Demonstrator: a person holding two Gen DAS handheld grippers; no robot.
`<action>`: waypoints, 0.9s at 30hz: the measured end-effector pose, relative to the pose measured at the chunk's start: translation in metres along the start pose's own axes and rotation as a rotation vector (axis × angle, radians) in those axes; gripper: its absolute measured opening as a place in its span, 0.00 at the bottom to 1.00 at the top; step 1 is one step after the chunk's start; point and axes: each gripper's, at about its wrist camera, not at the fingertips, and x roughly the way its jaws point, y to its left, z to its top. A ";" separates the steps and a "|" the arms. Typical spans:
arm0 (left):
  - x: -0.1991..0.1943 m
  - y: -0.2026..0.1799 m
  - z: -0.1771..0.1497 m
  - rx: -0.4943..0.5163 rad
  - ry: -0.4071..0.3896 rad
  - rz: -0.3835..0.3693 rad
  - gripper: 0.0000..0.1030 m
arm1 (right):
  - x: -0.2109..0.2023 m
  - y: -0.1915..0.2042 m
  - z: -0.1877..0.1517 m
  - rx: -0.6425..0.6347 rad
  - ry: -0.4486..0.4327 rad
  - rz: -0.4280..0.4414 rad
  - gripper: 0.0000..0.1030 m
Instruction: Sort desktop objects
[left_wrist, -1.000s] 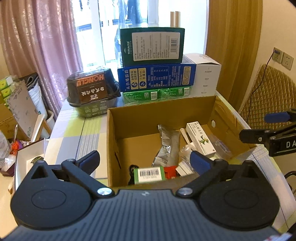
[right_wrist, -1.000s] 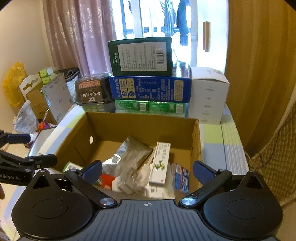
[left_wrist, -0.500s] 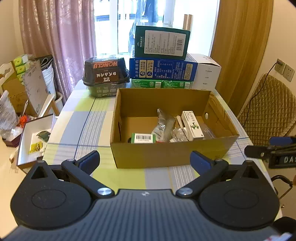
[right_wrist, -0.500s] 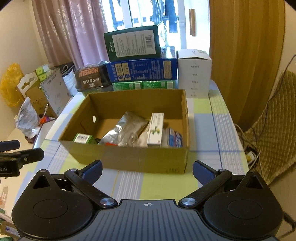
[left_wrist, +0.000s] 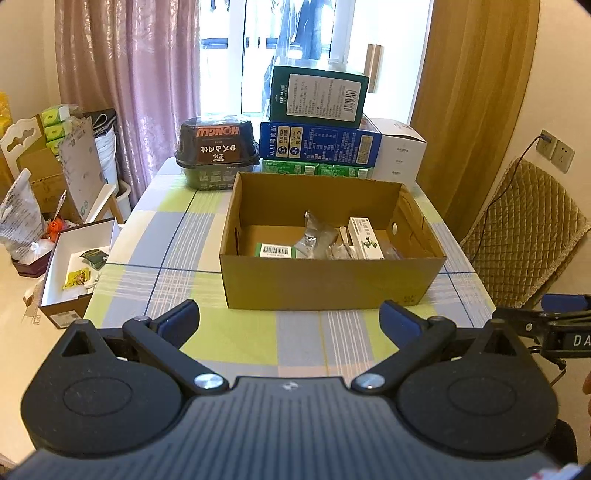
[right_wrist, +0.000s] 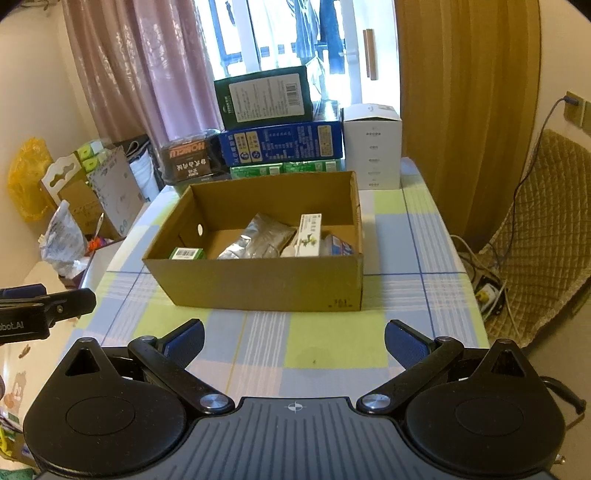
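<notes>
"HONGLU" reads upside down on the black food container (left_wrist: 217, 147).

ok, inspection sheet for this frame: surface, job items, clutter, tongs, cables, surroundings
Surface: checked tablecloth, bare near the tongs.
Job items: open carton holding foil pouch, white box, green box.
Clutter: stacked boxes and a black tub behind the carton.
Tongs: left tongs and right tongs both open, empty, short of the carton.
Cables: wall-socket lead over the chair.
Surroundings: curtains, window, quilted chair.
</notes>
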 end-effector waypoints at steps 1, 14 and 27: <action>-0.002 -0.001 -0.002 -0.002 0.001 -0.002 0.99 | -0.003 0.001 -0.003 -0.003 -0.002 -0.001 0.98; -0.034 -0.025 -0.022 0.021 0.000 -0.021 0.99 | -0.036 0.006 -0.026 -0.017 -0.026 -0.010 0.98; -0.044 -0.028 -0.024 0.031 -0.015 0.005 0.99 | -0.042 0.006 -0.030 -0.015 -0.026 -0.013 0.98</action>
